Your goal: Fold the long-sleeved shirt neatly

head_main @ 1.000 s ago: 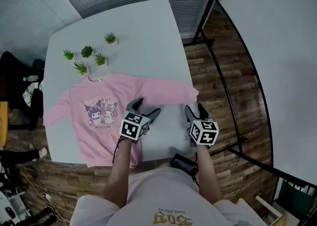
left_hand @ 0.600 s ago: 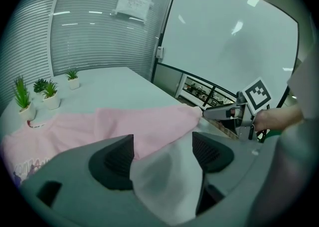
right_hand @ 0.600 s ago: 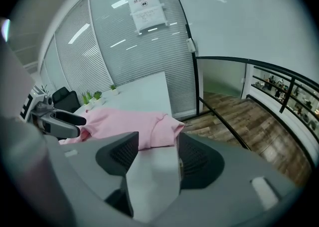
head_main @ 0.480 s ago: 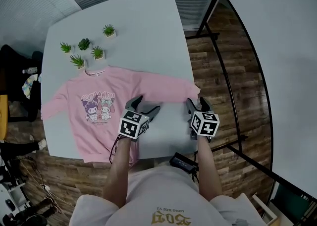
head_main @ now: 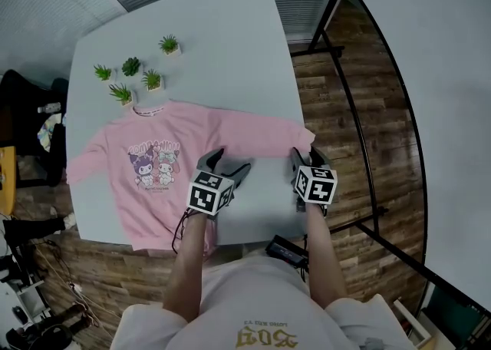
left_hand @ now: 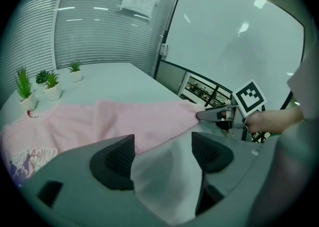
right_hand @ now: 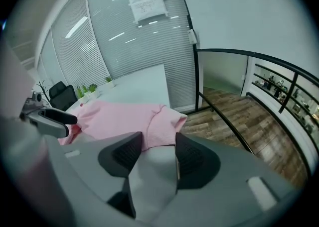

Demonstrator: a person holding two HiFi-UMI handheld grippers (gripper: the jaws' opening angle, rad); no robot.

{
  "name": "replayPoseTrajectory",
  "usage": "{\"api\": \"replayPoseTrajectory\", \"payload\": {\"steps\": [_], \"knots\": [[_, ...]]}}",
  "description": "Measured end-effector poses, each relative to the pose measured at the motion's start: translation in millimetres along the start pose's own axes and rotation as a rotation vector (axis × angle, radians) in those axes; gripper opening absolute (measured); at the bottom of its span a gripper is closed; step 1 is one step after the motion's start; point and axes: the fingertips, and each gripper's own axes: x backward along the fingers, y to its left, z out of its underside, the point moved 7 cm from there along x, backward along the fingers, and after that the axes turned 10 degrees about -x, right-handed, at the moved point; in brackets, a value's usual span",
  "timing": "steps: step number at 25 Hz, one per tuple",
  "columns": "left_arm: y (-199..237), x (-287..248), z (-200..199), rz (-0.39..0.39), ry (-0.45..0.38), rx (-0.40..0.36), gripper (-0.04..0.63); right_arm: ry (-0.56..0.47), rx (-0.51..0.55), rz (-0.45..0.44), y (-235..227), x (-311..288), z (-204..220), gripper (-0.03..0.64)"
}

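Observation:
The pink long-sleeved shirt [head_main: 165,160] lies flat on the white table [head_main: 222,49], cartoon print up. One sleeve stretches right, and its cuff [head_main: 303,138] [right_hand: 165,119] ends at the table's right edge. My right gripper [head_main: 305,158] [right_hand: 158,146] sits low just behind that cuff. It is open and its jaws have just been closing. The cuff's near edge shows at the fingertips, and the pads are not pressing on it. My left gripper [head_main: 227,166] [left_hand: 162,146] is open over bare table just in front of the sleeve [left_hand: 139,121], holding nothing.
Several small potted plants [head_main: 130,80] stand behind the shirt's collar. The table's right edge drops to a wooden floor [head_main: 337,110] with a black rail [right_hand: 249,59]. A dark chair [head_main: 23,133] stands at the table's left.
My right gripper has come forward and down to the cuff at the table's right edge. The left gripper has stayed in place.

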Motion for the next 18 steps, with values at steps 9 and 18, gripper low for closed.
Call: {"api": "replayPoseTrajectory", "payload": {"steps": [9, 18], "knots": [[4, 5, 0, -0.011, 0.008, -0.001, 0.362, -0.039, 0.032, 0.063, -10, 6, -7, 0.069], [12, 26, -3, -0.039, -0.01, 0.013, 0.363, -0.085, 0.017, 0.098, -19, 27, -20, 0.064]]}}
